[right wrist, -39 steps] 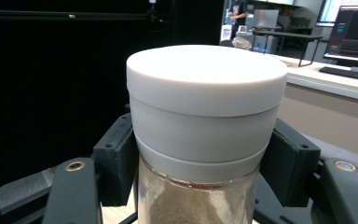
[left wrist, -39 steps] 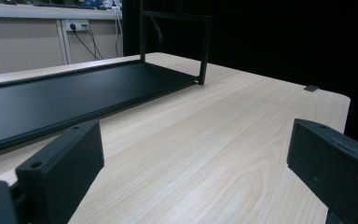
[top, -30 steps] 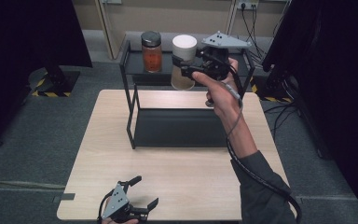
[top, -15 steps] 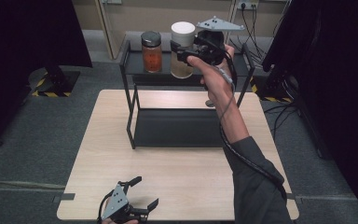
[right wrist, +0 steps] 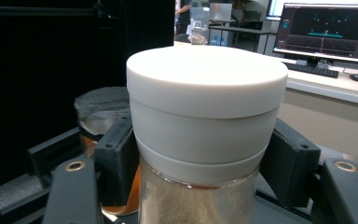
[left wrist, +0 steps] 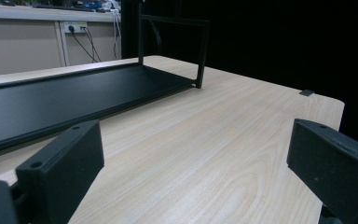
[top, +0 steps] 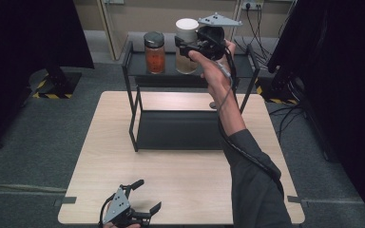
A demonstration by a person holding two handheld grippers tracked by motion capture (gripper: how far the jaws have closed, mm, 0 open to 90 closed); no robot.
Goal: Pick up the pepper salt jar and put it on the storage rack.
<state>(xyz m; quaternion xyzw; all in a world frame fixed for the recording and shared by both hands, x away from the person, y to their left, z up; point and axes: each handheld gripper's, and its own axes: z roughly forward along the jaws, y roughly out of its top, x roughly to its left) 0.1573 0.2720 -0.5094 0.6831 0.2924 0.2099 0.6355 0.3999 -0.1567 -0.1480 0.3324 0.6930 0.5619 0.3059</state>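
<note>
A glass jar with a white lid (top: 187,61) stands upright at the top shelf of the black rack (top: 240,71), just right of an orange-filled jar (top: 154,53). My right gripper (top: 184,46) is shut on it just below the lid. In the right gripper view both pads (right wrist: 116,156) press the jar (right wrist: 205,107), and the orange jar (right wrist: 98,109) shows behind it. Whether the jar's base rests on the shelf is hidden. My left gripper (top: 147,194) lies open at the table's front edge, its jaws (left wrist: 196,168) spread over bare wood.
The rack's lower shelf (top: 180,130) sits on the wooden table (top: 104,156); in the left gripper view that shelf (left wrist: 51,102) lies ahead. Dark curtains flank the table. Cables and wall sockets (top: 256,28) lie behind the rack.
My right gripper has carried the white-lidded jar up and away from me, to the top shelf beside the orange jar. The left gripper has not moved.
</note>
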